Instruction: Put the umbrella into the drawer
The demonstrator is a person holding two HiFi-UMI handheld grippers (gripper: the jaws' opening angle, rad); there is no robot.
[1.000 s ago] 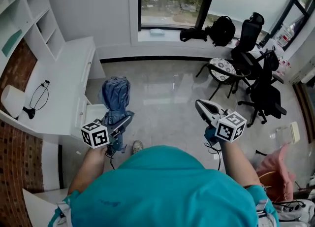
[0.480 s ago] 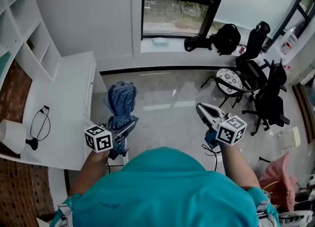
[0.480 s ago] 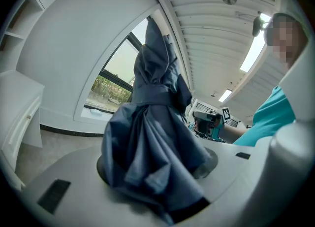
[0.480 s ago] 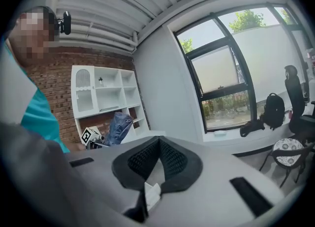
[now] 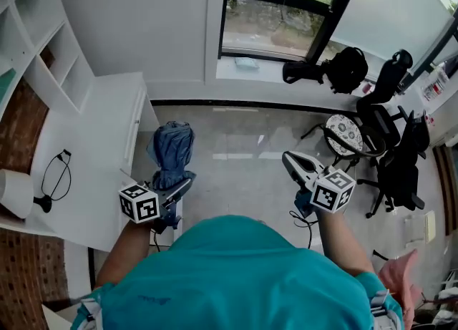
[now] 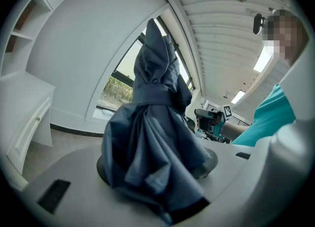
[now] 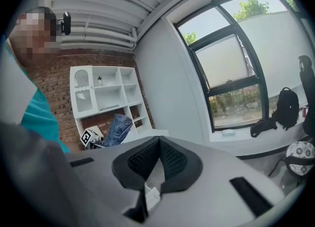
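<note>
A folded blue umbrella (image 5: 172,151) stands up out of my left gripper (image 5: 177,189), which is shut on its lower end. In the left gripper view the umbrella's cloth (image 6: 150,137) covers both jaws. The white desk (image 5: 100,142) with its drawer fronts (image 5: 132,124) lies just left of that gripper. A white edge that may be a pulled-out drawer (image 5: 147,178) shows beside the gripper, mostly hidden. My right gripper (image 5: 295,167) hangs over the floor to the right, shut, with nothing in it. In its own view the dark pads (image 7: 172,164) of the right gripper (image 7: 158,142) meet.
A black cord (image 5: 54,175) and a white roll (image 5: 14,192) lie on the desk. White shelves (image 5: 36,28) stand behind it. A patterned stool (image 5: 343,132) and black office chairs (image 5: 397,157) fill the right side. A black backpack (image 5: 347,69) sits on the window sill.
The person has walked on, carrying both grippers across the room. The desk has slid under the left gripper, and the open drawer seen earlier is now mostly hidden. The umbrella stays gripped.
</note>
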